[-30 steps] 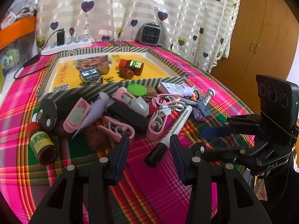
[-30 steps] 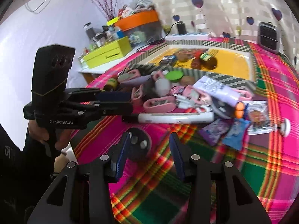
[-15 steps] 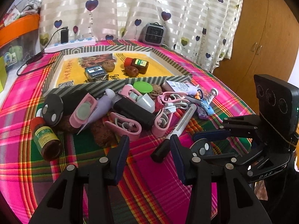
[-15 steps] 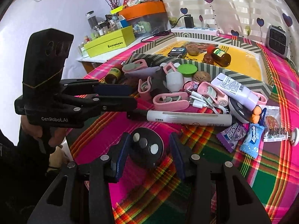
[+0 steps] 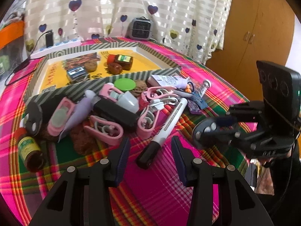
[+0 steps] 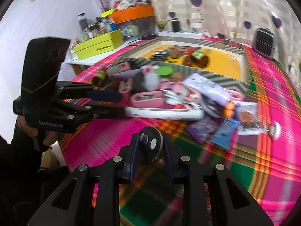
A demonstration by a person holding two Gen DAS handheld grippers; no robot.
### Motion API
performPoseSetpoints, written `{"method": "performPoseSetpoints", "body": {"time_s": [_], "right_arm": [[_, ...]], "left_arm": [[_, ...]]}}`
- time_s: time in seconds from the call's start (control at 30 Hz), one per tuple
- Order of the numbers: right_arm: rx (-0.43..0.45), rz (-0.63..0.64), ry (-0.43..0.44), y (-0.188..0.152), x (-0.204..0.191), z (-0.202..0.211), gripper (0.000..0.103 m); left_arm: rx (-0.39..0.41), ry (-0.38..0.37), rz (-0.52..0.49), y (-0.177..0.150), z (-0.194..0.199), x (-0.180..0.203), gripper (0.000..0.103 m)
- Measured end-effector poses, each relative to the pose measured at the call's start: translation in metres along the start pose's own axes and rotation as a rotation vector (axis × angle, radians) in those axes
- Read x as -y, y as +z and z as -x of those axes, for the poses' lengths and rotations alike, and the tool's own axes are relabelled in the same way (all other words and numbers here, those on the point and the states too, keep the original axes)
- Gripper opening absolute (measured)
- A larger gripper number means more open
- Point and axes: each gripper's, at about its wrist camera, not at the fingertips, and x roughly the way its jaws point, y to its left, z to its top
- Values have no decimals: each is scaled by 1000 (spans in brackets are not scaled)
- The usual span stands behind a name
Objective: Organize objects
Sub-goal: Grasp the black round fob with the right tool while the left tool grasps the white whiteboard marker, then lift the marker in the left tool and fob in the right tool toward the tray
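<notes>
My right gripper [image 6: 150,150] is closing its jaws and its pads press on both sides of a black round key fob [image 6: 150,144] with silver buttons, held just above the checked cloth. In the left wrist view the same fob [image 5: 205,130] sticks out of the right gripper [image 5: 216,128] at the right. My left gripper [image 5: 150,146] stands open low over the cloth, with the black cap of a white marker [image 5: 169,120] lying between its fingertips, untouched. In the right wrist view the left gripper [image 6: 114,104] sits beside the marker [image 6: 163,113].
A heap of pink clips [image 5: 105,130], a purple tube, a green lid [image 5: 125,84] and a second black fob [image 5: 33,118] lies before a striped tray [image 5: 160,71]. A brown jar [image 5: 31,150] lies left. Sweet wrappers [image 6: 223,131] lie right.
The right gripper closed on the black key fob and raised it off the cloth. The left gripper stayed open and barely shifted.
</notes>
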Motion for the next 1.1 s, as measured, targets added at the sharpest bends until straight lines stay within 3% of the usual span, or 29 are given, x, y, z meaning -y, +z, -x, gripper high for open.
{"method": "performPoseSetpoints", "body": {"time_s": [0.23, 0.33, 0.4, 0.5, 1.03, 1.1], "right_arm": [[13, -35, -21, -4, 11, 6, 0], [18, -39, -19, -5, 13, 7, 0], [19, -39, -19, -5, 13, 7, 0], [18, -40, -21, -5, 13, 8, 0], [27, -54, -26, -8, 16, 10, 0], [29, -57, -26, -9, 17, 10, 0]], "left_arm": [[-41, 59, -87, 1, -8, 17, 43], [-44, 77, -104, -2, -5, 21, 34], [-44, 75, -102, -3, -4, 22, 26], [-47, 61, -105, -5, -2, 24, 23], [-78, 35, -219, 5, -21, 54, 23], [-76, 31, -217, 5, -20, 54, 17]]}}
